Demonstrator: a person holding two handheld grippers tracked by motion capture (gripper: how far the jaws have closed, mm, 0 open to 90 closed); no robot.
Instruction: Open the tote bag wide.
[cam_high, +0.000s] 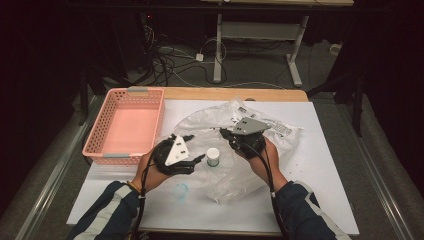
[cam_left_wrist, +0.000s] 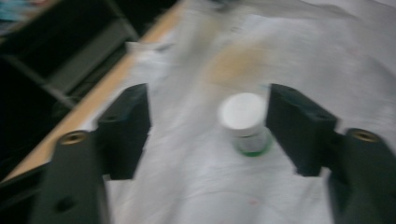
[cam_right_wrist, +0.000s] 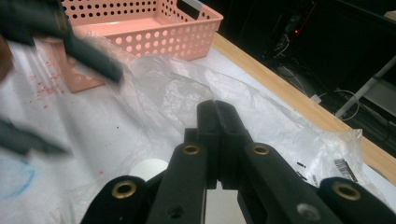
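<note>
The left claw (cam_left_wrist: 208, 135) is spreading wide around the little bottle (cam_left_wrist: 245, 122), sitting at 3 o'clock from it on the plastic bag (cam_high: 250, 165). The right claw (cam_right_wrist: 215, 116) is pressing together, empty. A bump could be tipping the bottle over.

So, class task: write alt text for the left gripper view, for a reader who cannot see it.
Blurred view along the left gripper, its two black jaws spread wide on either side of a small white-capped bottle standing upright on a white table cover, closer to the right-hand jaw. The table's wooden edge runs along the left.
</note>
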